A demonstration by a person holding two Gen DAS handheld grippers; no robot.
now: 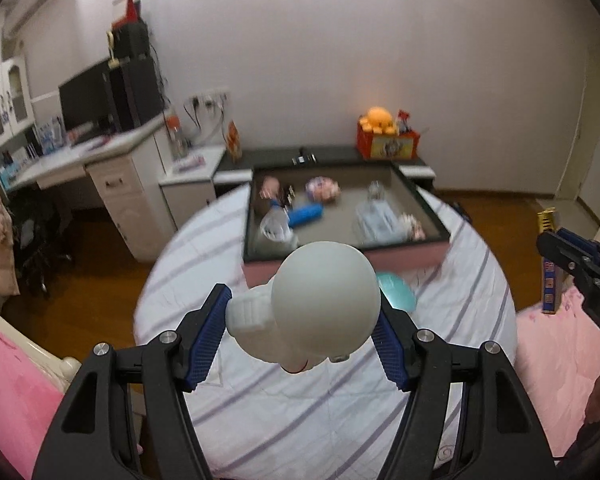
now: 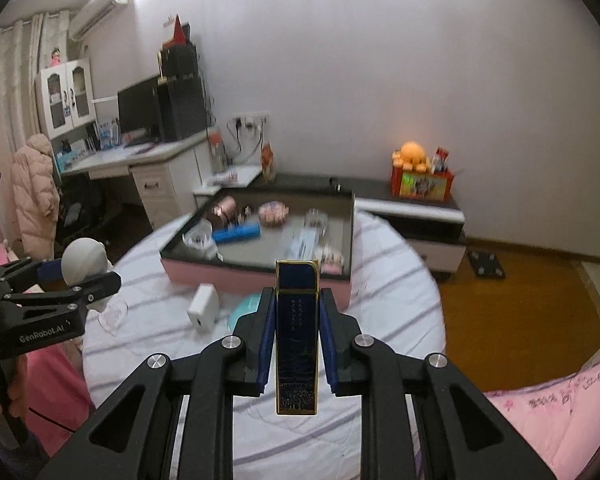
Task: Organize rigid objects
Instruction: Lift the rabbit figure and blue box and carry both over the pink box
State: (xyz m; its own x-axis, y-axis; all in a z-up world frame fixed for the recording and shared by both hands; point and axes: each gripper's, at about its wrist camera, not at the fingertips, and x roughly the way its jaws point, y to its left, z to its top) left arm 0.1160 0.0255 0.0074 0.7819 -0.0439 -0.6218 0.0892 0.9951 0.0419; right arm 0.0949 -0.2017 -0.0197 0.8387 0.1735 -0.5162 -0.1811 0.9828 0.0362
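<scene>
Both jaws are holding things: left gripper [image 1: 301, 334] the white figure [image 1: 319, 300], right gripper [image 2: 296, 344] the upright blue case [image 2: 296, 336]; the tray [image 2: 349, 240] is lying ahead.

a home bedroom: striped bedsheet [image 1: 339, 420], desk [image 2: 140, 156], air conditioner [image 2: 100, 8].

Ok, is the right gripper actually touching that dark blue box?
Touching. The right wrist view shows the right gripper with both blue pads pressed against the sides of the blue box.

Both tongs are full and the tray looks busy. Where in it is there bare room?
The shallow dark-rimmed tray has bare floor in its middle, between the blue ridged cylinder and the clear glass. Its far right corner also looks free. The left side is crowded, and the near right corner holds blurred small items.
</scene>
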